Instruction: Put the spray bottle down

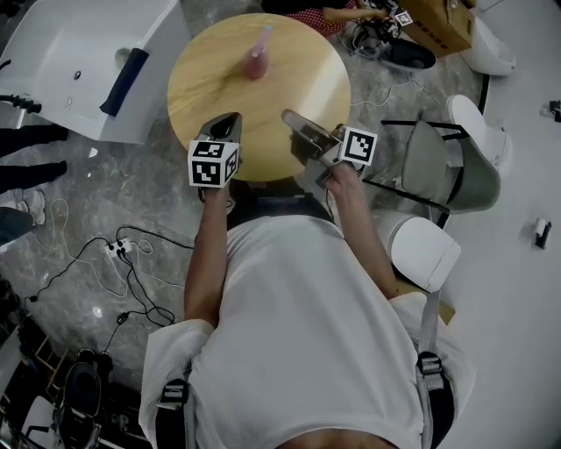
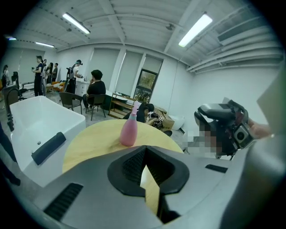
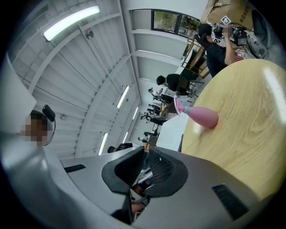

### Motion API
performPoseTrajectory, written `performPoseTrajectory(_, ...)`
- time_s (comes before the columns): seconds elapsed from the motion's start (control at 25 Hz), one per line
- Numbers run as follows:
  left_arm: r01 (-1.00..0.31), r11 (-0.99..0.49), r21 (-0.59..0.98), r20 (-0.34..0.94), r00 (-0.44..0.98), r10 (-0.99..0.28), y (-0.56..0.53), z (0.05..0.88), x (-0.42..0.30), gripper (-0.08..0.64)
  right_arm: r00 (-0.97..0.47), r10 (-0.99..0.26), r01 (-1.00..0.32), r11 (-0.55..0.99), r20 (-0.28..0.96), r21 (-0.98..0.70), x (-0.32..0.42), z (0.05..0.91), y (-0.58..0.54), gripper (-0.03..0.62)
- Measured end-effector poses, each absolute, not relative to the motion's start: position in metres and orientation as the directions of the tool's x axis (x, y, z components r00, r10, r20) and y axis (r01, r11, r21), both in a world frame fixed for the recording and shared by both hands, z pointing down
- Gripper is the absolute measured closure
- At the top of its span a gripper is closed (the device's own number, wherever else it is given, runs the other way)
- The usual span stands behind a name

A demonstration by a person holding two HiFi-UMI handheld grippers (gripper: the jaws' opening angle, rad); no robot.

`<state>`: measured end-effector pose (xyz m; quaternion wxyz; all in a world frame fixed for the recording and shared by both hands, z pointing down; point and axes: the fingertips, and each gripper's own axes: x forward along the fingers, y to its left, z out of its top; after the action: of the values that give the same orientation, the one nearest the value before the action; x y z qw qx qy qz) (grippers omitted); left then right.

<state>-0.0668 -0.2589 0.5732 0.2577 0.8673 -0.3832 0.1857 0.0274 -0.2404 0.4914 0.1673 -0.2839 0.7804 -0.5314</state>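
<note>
The pink spray bottle [image 1: 256, 60] stands upright by itself on the far part of the round wooden table [image 1: 263, 123]; no gripper touches it. My left gripper [image 1: 231, 117] hovers over the table's near edge, jaws shut on nothing. My right gripper [image 1: 288, 116] is beside it, to the right, jaws also together and empty. The left gripper view has the bottle [image 2: 129, 129] beyond the closed left gripper [image 2: 145, 150], and the right gripper [image 2: 223, 129] off to the side. The right gripper view, rolled sideways, shows the bottle [image 3: 203, 115] well ahead of the right gripper [image 3: 145, 151].
A white bathtub [image 1: 79, 61] stands left of the table. A grey chair [image 1: 465, 158] and a white rounded seat [image 1: 425, 250] are on the right. Cables and a power strip [image 1: 123, 250] lie on the floor at left. A cardboard box [image 1: 438, 22] and a person [image 1: 329, 13] are beyond the table.
</note>
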Motion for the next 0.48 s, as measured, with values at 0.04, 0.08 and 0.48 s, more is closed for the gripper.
performPoseTrajectory(0.04,-0.758,-0.576,0.305,0.528,0.638,-0.561,-0.255,0.574,-0.066,0.555,-0.778,-0.626,-0.268,0.268,0.044,-0.925,0.028,0.491,-0.236,0.557)
performPoseTrajectory(0.08,-0.755,-0.579,0.306,0.533,0.640,-0.553,-0.250,0.574,-0.065,0.555,-0.773,-0.632,-0.271,0.263,0.047,-0.926,0.030,0.490,-0.232,0.557)
performPoseTrajectory(0.48,-0.760,-0.574,0.305,0.533,0.636,-0.558,-0.221,0.568,-0.065,0.555,-0.789,-0.613,-0.275,0.293,0.041,-0.916,0.023,0.477,-0.210,0.557)
